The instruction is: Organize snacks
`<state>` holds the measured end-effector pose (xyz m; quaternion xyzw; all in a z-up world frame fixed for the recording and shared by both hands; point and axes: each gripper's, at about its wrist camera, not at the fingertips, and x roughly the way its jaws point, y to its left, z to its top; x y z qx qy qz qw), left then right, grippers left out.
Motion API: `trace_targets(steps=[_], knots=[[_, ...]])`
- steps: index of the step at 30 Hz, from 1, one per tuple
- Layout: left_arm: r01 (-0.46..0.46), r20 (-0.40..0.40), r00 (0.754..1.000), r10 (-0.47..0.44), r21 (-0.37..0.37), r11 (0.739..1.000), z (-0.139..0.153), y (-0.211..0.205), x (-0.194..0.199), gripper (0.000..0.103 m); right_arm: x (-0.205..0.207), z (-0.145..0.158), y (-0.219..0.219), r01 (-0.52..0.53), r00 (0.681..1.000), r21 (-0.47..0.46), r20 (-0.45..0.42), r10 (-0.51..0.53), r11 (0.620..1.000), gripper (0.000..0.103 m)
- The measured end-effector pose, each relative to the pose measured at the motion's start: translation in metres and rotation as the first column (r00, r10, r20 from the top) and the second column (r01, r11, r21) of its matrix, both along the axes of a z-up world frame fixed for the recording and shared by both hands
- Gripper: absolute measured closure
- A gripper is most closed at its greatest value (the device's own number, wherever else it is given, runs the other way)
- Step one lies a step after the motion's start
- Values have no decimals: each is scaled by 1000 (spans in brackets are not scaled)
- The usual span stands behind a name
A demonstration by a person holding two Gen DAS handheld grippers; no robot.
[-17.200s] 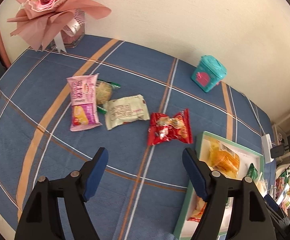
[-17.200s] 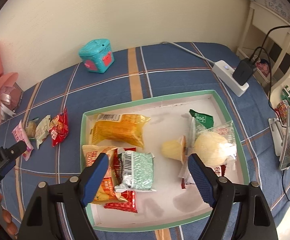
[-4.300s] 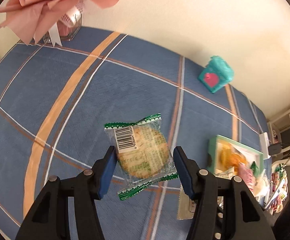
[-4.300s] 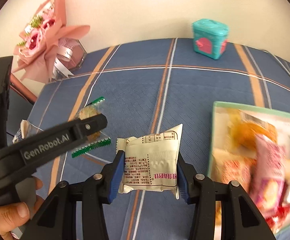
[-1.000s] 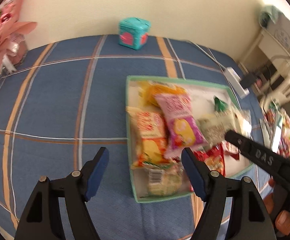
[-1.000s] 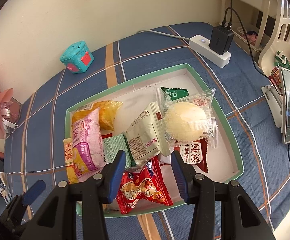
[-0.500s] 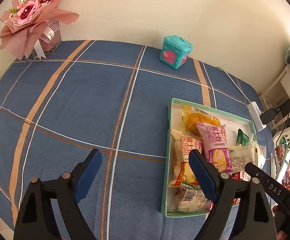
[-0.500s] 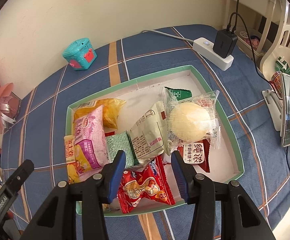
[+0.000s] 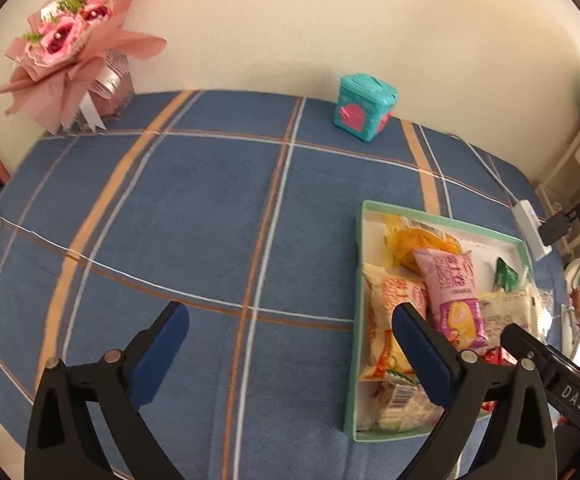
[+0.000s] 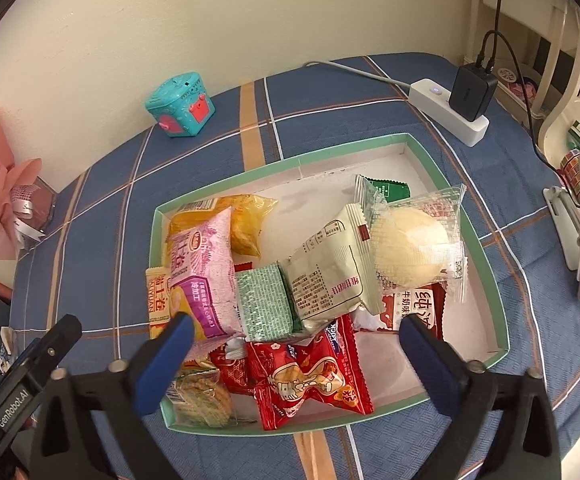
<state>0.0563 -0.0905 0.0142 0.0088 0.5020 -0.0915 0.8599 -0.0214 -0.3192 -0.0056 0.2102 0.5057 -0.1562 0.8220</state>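
2 tongs | left tongs (image 9: 285, 320) opening, spread, empty | right tongs (image 10: 296, 330) opening, spread, empty over tray (image 10: 486, 280)

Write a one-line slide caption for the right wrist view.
Right gripper opening, empty, above a green-rimmed tray heaped with snack packets on a blue plaid tablecloth.

1. Left tool (image 9: 287, 322) angled steeply downward; its jaws are opening, wide apart, nothing between the pads.
2. Right tool (image 10: 296, 332) angled steeply downward; jaws opening, spread wide, gripping nothing.
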Motion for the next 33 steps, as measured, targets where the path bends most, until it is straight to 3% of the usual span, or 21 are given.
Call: trace_targets(steps=[5,10,28,33], knots=[[-57,53,997,53,77,995,7,1,0,2,0,1,1,-5,1000,-12,2,5,1000,0],[-86,88,993,78,95,992,12,2,-5,2,-2,4,2,0,1000,-23,8,0,1000,0],[-49,-20,998,54,197,979,2,21,-28,2,-23,8,26,-29,1000,-71,8,29,997,0],[-38,-41,998,46,182,983,0,31,-42,2,-33,10,41,-67,998,-89,10,69,994,0]])
